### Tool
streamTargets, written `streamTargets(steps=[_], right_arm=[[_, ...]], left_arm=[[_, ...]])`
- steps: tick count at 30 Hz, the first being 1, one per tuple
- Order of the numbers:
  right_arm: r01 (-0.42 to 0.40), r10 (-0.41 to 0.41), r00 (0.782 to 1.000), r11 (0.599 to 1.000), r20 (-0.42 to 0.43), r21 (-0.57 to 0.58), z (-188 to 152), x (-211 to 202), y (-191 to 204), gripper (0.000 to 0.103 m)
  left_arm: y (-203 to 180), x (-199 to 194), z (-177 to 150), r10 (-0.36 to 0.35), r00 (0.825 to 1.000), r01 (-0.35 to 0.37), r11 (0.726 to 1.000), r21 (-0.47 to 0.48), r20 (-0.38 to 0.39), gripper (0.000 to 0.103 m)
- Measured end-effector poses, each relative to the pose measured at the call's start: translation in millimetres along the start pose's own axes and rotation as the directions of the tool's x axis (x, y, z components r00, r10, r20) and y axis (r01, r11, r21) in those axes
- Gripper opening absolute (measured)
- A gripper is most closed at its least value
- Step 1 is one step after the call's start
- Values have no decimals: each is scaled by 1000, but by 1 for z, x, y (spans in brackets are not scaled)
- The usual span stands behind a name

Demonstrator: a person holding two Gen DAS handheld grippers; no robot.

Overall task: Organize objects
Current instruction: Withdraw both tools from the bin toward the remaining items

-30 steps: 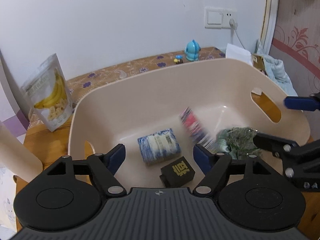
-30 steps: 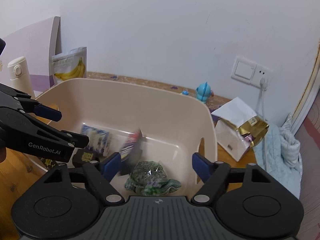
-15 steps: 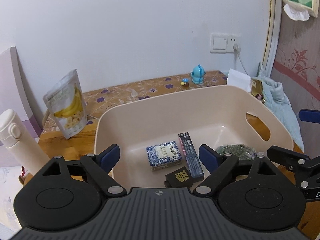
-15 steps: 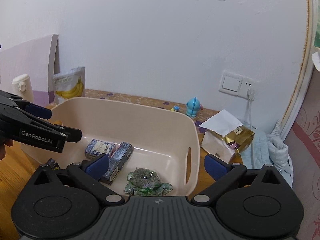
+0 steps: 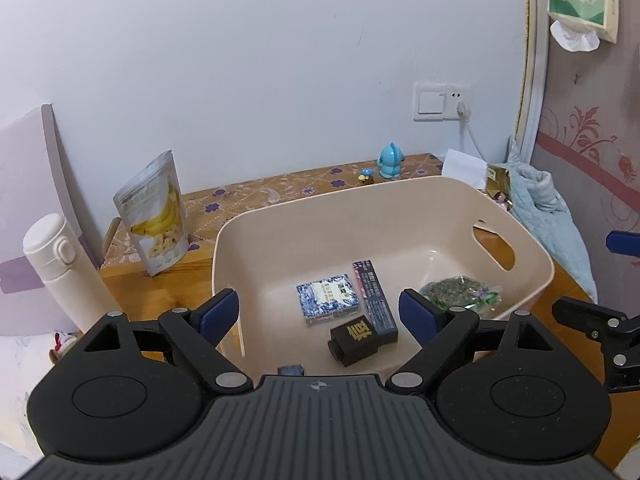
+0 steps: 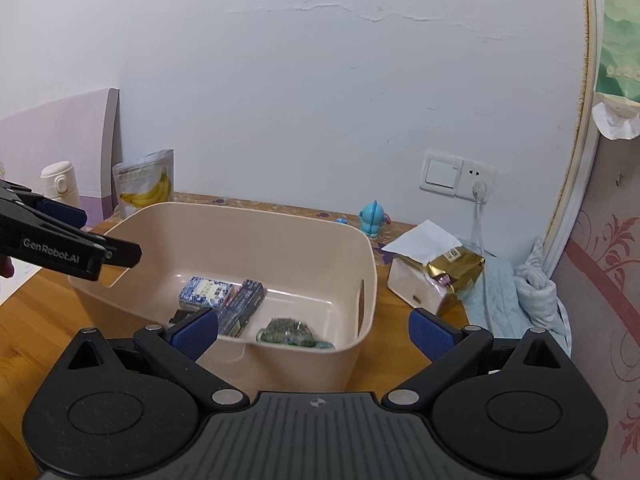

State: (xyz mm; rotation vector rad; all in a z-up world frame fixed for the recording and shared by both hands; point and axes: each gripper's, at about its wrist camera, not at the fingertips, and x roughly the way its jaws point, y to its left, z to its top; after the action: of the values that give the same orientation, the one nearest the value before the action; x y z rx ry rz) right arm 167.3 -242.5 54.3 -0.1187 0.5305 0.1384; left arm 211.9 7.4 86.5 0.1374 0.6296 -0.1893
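Beige basket (image 5: 384, 216) stands on the wooden tabletop (image 6: 36, 312), and four things lie on its floor. One is a blue-and-white patterned box (image 5: 327, 304); just beside it, on its right in the left wrist view, lies a long dark box (image 5: 374, 296). A small black box (image 5: 356, 340) with a gold sign lies in front of these two, and a green packet (image 5: 460, 292) lies near the wall that has the handle hole.

Both grippers are above the near side of the basket. The fingers of the left gripper (image 5: 320, 314) are wide apart with nothing gripped. The fingers of the right gripper (image 6: 314, 334) are also opened fully and hold nothing. Both pairs of jaws have just been opening.

Behind the basket a banana chips bag (image 5: 154, 212) stands upright, a white bottle (image 5: 60, 272) stands left of it, and a blue figurine (image 6: 372, 218) stands near the wall.
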Motion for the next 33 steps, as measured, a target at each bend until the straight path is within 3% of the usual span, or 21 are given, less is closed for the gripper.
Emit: streamTargets(steps=[17,33], right_arm=[[-5,6,996,1000,-85,13,-53,-21,0,103],[-16,23,985,999,-170,45,-90,-18,1,103]], left_arm=[[-7,-34,-45,-45,999,45,999,15,1,89],[-24,-19,-93,-96,993,95,995,-21,-64,89]])
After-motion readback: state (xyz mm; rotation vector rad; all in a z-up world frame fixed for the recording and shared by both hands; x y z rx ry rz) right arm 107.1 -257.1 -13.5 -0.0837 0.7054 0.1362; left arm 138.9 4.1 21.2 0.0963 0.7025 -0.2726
